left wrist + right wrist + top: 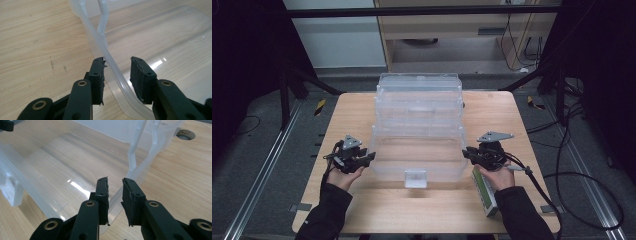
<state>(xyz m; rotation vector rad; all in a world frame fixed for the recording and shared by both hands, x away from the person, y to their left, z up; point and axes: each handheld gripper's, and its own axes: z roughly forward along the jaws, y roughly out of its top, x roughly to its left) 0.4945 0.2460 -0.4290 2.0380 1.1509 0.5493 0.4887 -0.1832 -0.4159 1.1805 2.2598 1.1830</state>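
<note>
Fingers of the left gripper (117,75) stand apart, straddling the side rim of the clear plastic box (160,42); the rim runs between them, close against the left pad, with a gap to the other. Fingers of the right gripper (115,195) sit nearly together with the box's opposite rim in the narrow gap; whether the pads press on it I cannot tell. Seen from above, the box (418,125) lies between the 2 grippers (368,159) (466,152) on the wooden counter (357,107). A green-and-white carton (485,192) lies under the right hand.
</note>
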